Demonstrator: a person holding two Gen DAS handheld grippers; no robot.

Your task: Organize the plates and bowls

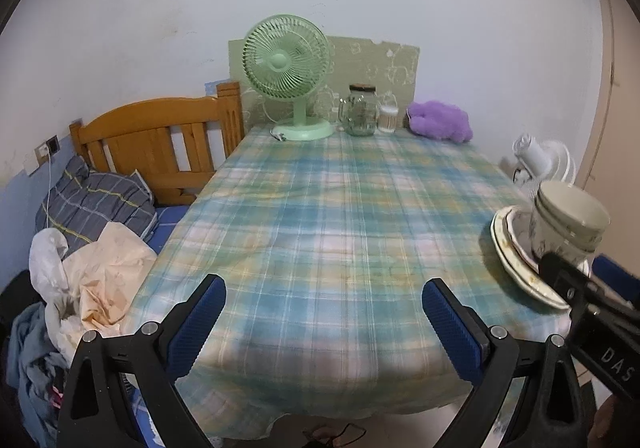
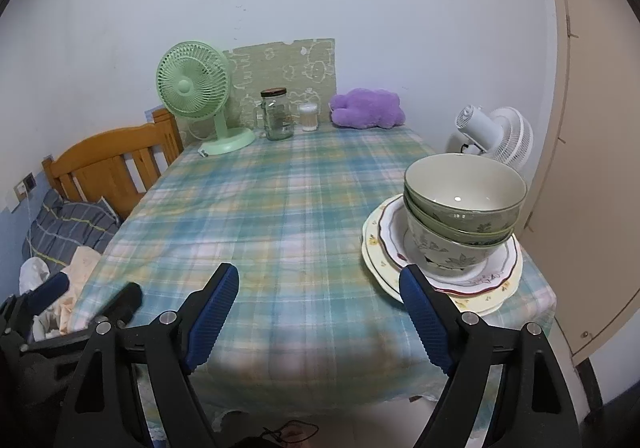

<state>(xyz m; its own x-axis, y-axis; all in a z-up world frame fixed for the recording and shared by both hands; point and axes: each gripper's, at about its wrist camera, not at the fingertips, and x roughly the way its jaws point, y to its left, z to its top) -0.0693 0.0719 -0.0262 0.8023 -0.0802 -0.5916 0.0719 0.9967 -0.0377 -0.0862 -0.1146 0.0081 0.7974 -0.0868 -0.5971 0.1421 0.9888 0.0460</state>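
Bowls [image 2: 464, 199] sit nested in a stack on a pile of plates [image 2: 444, 280] at the right near corner of the worktop [image 2: 280, 207], which wears a green and blue checked cloth. The right tongs [image 2: 320, 308] hover over the near edge with blue pads spread wide and nothing between them; the right-hand pad lies just in front of the plates' rim. The left tongs [image 1: 324, 312] hang beside them, also spread and empty, above bare cloth. At the far end stand a green fan [image 2: 196, 87], a glass jar [image 2: 276, 115], a small white tub [image 2: 309, 117] and a purple plush toy [image 2: 366, 107]. A wooden bed [image 1: 160, 143] runs along the left.
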